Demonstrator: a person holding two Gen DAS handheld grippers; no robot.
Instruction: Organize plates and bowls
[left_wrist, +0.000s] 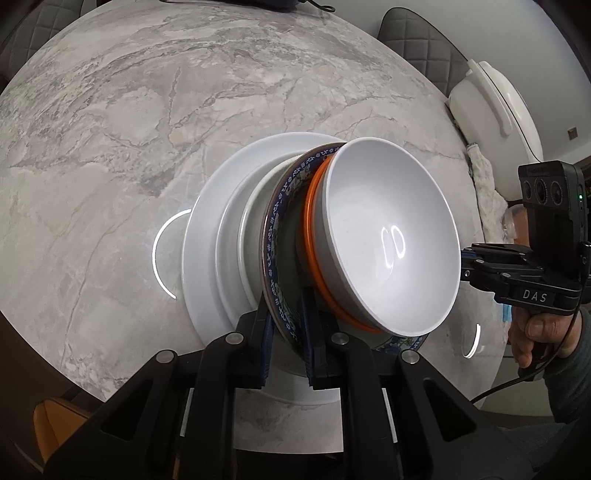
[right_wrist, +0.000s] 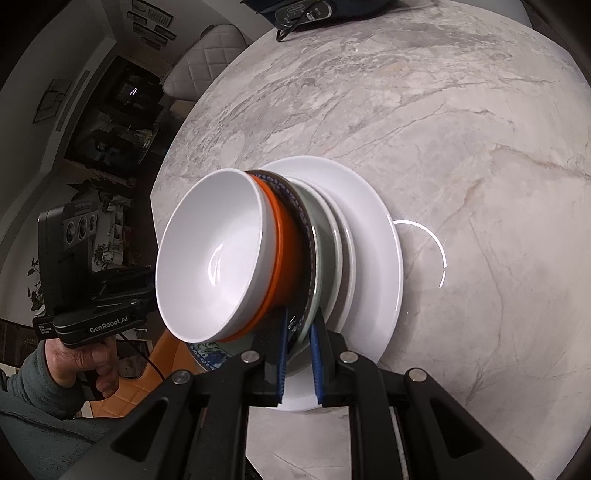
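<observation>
Left wrist view, stock on marble table (left_wrist: 110, 129):
- Large white plate (left_wrist: 207, 236), flat on table, bottom of stack.
- Smaller white dish (left_wrist: 251, 221) on it.
- Blue-patterned plate (left_wrist: 275, 236) w/ dark rim, above that; left gripper (left_wrist: 286, 332) clamped narrow on its near rim, blue pads either side.
- Orange bowl (left_wrist: 314, 251) nested on patterned plate; only rim and a strip of wall show.
- White bowl (left_wrist: 388, 236) sits inside orange one, top of stack, empty, glossy.
- Right gripper (left_wrist: 467, 264) seen at stack's far side, tips hidden behind white bowl; hand (left_wrist: 535, 332) on grip, grey sleeve.

Right wrist view, same stack from opp. side:
- Right gripper (right_wrist: 298, 343) closed narrow on edge of patterned plate (right_wrist: 304, 236), just below orange bowl (right_wrist: 284, 251).
- Left gripper's body at left, behind white bowl (right_wrist: 210, 254).
- Dark device w/ cable (right_wrist: 321, 14) at table's far edge, well apart.
- Quilted chair (right_wrist: 207, 55) beyond table.
</observation>
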